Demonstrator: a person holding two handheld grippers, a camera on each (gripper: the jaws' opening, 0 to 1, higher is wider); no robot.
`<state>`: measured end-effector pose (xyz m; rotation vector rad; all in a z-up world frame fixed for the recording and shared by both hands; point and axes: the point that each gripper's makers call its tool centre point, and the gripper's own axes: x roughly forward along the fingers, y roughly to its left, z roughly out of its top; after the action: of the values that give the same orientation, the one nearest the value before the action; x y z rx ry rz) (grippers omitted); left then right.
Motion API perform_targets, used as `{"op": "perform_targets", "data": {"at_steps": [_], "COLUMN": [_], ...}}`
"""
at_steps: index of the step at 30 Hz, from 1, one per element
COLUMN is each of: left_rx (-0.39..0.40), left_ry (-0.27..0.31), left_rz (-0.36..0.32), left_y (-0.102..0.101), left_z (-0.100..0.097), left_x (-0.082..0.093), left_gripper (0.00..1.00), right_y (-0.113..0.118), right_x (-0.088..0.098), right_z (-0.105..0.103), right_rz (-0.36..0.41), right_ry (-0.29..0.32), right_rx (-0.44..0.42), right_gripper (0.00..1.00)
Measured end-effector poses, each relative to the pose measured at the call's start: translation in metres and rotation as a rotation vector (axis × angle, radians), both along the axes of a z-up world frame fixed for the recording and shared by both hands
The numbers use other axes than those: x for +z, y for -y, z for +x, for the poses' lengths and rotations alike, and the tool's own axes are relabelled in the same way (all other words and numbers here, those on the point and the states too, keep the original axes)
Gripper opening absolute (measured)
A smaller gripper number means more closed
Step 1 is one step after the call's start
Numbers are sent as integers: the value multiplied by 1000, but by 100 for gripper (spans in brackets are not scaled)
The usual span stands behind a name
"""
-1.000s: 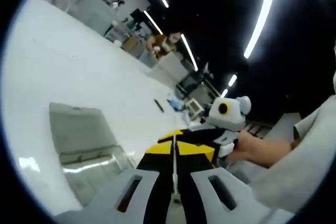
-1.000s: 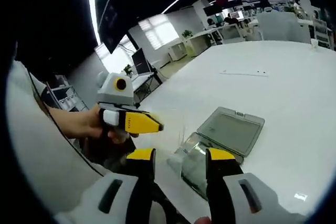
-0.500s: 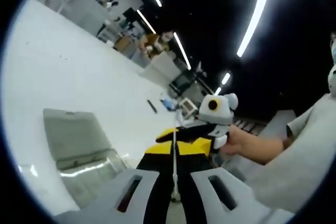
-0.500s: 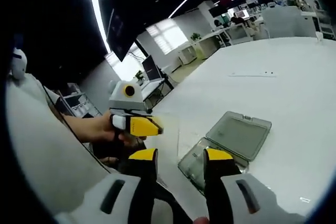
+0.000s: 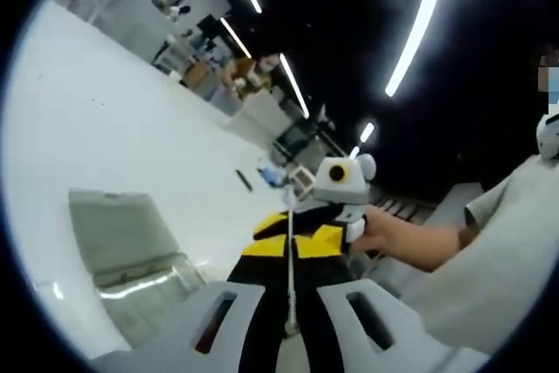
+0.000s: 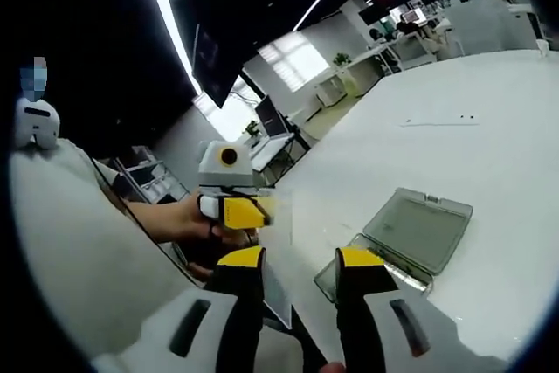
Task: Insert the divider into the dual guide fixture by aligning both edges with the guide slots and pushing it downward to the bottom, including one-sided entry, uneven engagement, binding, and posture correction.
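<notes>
In the left gripper view my left gripper is shut on a thin clear divider, seen edge-on between the yellow tips. A clear fixture box with its lid folded open lies on the white table at lower left. My right gripper, held by a hand, hovers just beyond the left one. In the right gripper view my right gripper stands open. The left gripper holds the clear divider above the table edge, left of the fixture box and its lid.
The white table stretches wide around the box. A person's sleeve and hand are at the right of the left gripper view. Desks, monitors and ceiling light strips lie far behind.
Both cameras have tilted and pulled back, so the box looks smaller and lower. The left gripper keeps the divider. The two grippers sit a little farther apart in view.
</notes>
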<state>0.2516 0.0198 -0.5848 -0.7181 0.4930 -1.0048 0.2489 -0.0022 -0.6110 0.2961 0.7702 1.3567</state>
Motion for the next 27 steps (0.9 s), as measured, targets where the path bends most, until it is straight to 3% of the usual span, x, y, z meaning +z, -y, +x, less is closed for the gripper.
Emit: {"op": "perform_targets", "data": {"at_steps": [15,27], "left_rx": [-31,-63], "left_ry": [11,31], "left_rz": [-16,-46], "left_y": [3,10], "left_z": [-6,-11], "left_x": [7,14], "left_gripper": [0,0], "right_y": [-3,4], "right_x": [13,10], "right_z": [-10,-27], "right_rz": [79,93], "right_ry": [-61,-107], "right_rx": [54,121], "right_gripper": [24,24]}}
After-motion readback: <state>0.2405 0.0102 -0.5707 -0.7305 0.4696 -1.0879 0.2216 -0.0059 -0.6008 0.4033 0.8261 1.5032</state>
